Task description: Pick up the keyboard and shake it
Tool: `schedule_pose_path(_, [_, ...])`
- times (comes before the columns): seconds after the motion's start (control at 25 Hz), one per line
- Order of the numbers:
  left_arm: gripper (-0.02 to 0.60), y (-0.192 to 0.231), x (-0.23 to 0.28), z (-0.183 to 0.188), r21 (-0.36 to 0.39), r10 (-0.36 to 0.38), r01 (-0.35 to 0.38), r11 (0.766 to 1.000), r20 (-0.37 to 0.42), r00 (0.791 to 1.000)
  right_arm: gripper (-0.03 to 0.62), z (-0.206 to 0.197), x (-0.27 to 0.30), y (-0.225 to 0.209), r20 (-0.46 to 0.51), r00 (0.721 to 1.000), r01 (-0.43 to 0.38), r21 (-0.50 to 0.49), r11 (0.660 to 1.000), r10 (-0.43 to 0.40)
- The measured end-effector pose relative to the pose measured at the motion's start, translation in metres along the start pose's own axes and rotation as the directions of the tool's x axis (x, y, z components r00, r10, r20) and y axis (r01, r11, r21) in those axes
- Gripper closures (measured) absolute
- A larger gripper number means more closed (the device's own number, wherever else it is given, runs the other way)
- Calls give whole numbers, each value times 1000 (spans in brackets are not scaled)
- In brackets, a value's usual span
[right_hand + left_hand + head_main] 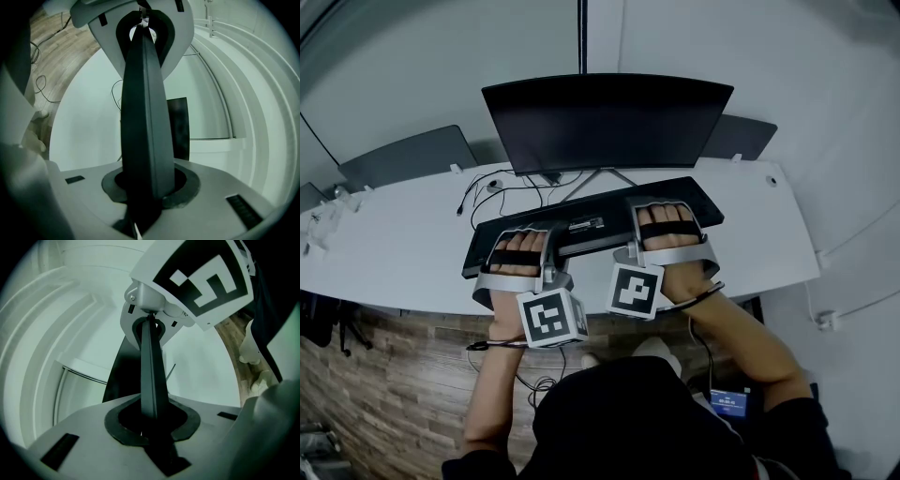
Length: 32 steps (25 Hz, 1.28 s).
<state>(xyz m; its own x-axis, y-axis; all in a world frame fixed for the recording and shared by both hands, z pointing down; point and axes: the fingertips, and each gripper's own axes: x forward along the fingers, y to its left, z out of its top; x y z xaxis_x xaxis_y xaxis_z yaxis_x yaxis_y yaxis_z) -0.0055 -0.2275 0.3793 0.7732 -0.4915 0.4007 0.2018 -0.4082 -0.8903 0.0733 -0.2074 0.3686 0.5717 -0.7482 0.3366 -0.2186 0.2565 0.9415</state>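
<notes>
Two grippers pinch one flat black plastic keyboard [591, 225] by its near long edge. The left gripper [525, 246] is clamped near its left end and the right gripper [667, 225] near its right end. Both gripper views show it edge-on as a thin, smooth slab caught between grey jaws with dark rounded pads. It is held over a smooth white desk [403, 244], in front of a wide, dark monitor [605, 122] on thin metal legs. Wood-grain planks cover the floor [384, 394].
</notes>
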Motion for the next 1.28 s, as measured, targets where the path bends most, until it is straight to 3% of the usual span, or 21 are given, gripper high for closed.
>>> schedule_pose_path(0.64, [502,3,3,-9,-19,14,-14,1000,5,1000,465,7,1,-1,51,999,8,-49,999,-5])
schedule_pose_path(1.28, [502,22,3,-21,-87,61,-58,995,29,998,391,15,-16,-34,119,982,159,-101,982,-146])
